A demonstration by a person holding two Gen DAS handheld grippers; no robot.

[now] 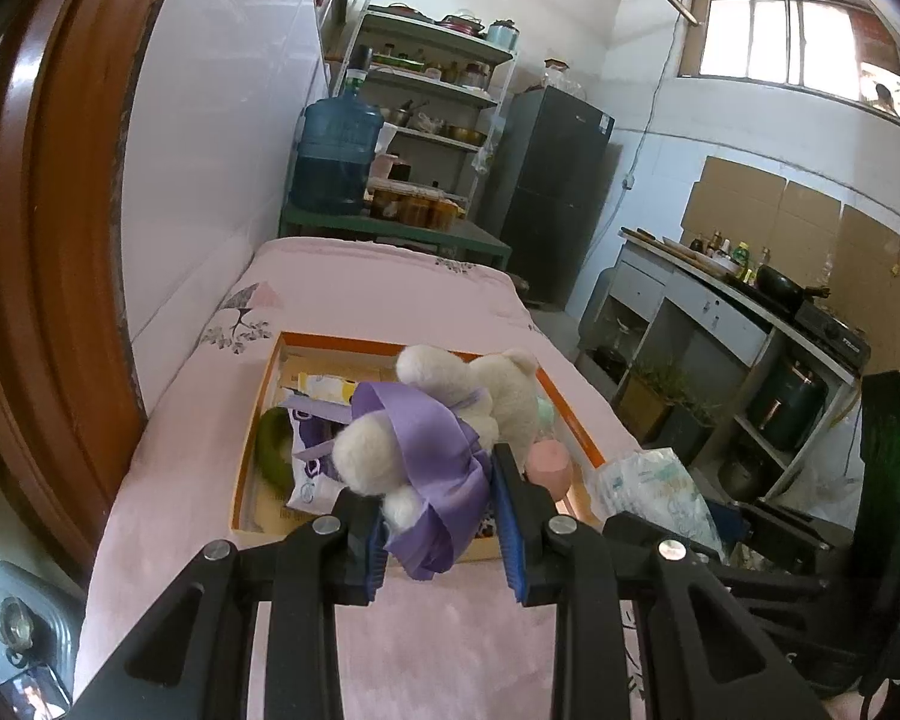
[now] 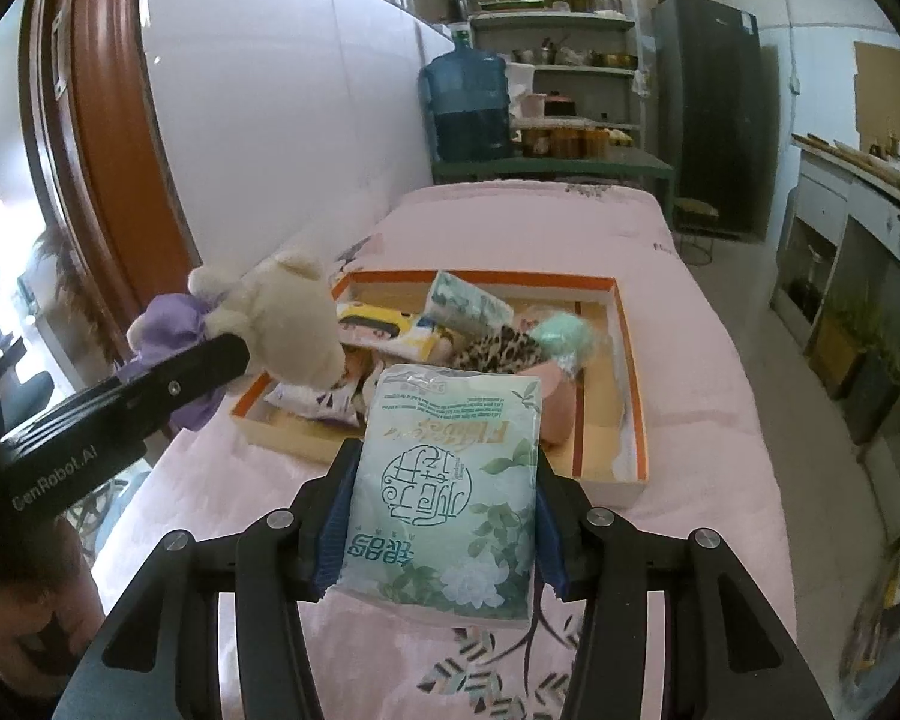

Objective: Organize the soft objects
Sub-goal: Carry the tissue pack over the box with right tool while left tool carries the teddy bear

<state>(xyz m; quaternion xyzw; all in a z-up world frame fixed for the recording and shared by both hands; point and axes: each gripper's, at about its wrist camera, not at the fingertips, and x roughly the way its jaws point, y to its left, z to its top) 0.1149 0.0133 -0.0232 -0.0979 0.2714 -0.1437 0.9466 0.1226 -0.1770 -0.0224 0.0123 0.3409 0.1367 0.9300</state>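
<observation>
My left gripper (image 1: 444,516) is shut on a white plush bear in a purple dress (image 1: 426,438) and holds it above the near edge of the orange-rimmed box (image 1: 243,450). The bear also shows in the right wrist view (image 2: 282,318), left of the box (image 2: 630,372). My right gripper (image 2: 438,516) is shut on a pale green tissue pack (image 2: 450,492), held above the pink cloth in front of the box. The box holds several soft items: a tissue pack (image 2: 468,300), a leopard-print cloth (image 2: 504,348), a mint fluffy ball (image 2: 564,336), a pink item (image 1: 549,462).
The box lies on a table covered with a pink cloth (image 2: 570,228). A white wall and a brown door frame (image 1: 60,240) stand to the left. A blue water jug (image 1: 336,156), shelves, a dark fridge (image 1: 552,192) stand behind; a counter (image 1: 720,312) is right.
</observation>
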